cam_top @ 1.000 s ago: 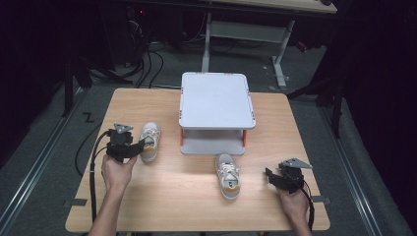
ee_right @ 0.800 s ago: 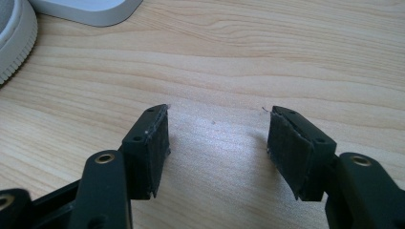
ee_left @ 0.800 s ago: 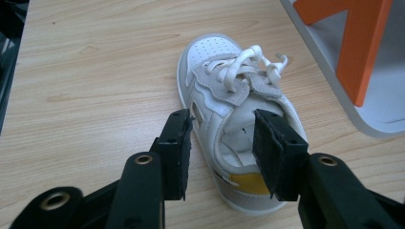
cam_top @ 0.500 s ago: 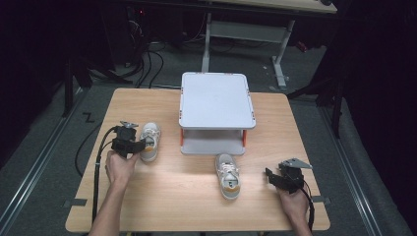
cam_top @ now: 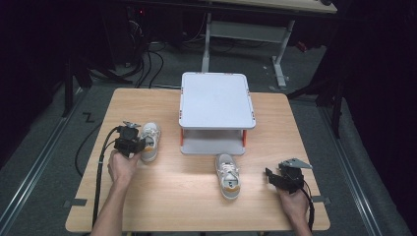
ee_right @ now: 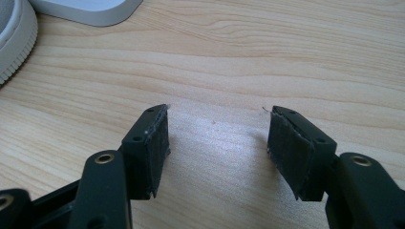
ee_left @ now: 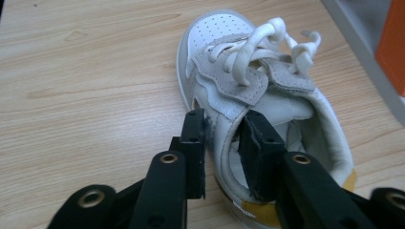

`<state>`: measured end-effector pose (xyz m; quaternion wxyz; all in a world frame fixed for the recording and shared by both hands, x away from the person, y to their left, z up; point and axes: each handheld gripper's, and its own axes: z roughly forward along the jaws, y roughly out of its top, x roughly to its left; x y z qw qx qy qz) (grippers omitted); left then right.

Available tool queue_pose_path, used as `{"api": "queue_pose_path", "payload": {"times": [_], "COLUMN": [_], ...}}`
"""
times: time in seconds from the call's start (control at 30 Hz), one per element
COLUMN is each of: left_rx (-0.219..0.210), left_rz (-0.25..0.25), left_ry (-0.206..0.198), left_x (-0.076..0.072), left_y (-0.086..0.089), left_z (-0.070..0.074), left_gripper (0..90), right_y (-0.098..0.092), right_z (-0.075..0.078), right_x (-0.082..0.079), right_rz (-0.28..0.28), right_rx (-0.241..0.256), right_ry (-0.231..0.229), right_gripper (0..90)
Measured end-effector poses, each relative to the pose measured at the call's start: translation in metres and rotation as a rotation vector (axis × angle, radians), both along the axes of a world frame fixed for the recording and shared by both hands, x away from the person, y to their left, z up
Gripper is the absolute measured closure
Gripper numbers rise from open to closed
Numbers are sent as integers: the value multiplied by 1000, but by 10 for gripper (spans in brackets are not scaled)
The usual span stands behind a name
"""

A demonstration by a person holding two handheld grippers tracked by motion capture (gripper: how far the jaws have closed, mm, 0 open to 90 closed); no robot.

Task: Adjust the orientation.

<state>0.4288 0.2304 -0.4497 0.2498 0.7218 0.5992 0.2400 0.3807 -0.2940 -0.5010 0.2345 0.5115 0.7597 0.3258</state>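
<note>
**Left gripper pinching the sneaker's collar, right one parked**

While the right side idles, all the action sits at the left edge of the table [cam_top: 196, 196]. The left gripper [ee_left: 223, 138] has its jaws straddling the side wall of a small white sneaker [ee_left: 267, 86]: one jaw outside the shoe, the other down inside the opening, closed in on the collar so it looks clamped on it. That makes sense as a grip, since the collar is the one thin, stiff edge a two-jaw tool can bite; the toe and sole are too wide. From above, the same gripper [cam_top: 132, 142] sits right against that sneaker [cam_top: 150, 140], which lies flat on the wood just left of the white two-tier shoe rack [cam_top: 216, 105].

The second sneaker [cam_top: 228, 175] lies sole-down in front of the rack, toe pointing toward the person, well apart from the first. My guess is the pair is headed for the rack, and the lower shelf is open at the front, so a lift and slide from the collar should work.

The right gripper [ee_right: 217, 143] hangs low over bare wood with its jaws spread wide and nothing between them. A bit of the second sneaker's sole [ee_right: 14, 38] peeks in at its corner, so it's near enough to go for that one next. In the high view the right gripper [cam_top: 286, 178] rests by the table's right front edge.

One worry: a collar grip lets the shoe swing toe-down once lifted.
</note>
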Motion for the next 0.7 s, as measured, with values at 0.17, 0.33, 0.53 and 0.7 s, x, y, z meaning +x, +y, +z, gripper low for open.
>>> {"api": "queue_pose_path", "payload": {"times": [0.17,0.33,0.53,0.7], "left_rx": [81,98,95,98], "left_rz": [-20,-18,-32,-67], "left_ry": [-17,-29,-45,-64], "left_x": [-2,-3,-7,-17], "left_y": [-3,-4,-4,-12], "left_z": [-1,-1,3,10], "left_gripper": [798,827,850,852], "right_y": [0,0,0,0], "right_z": [0,0,0,0], "right_x": [0,0,0,0], "right_rz": [0,0,0,0], "right_rx": [0,0,0,0], "right_ry": [0,0,0,0], "right_gripper": [395,396,395,395]}}
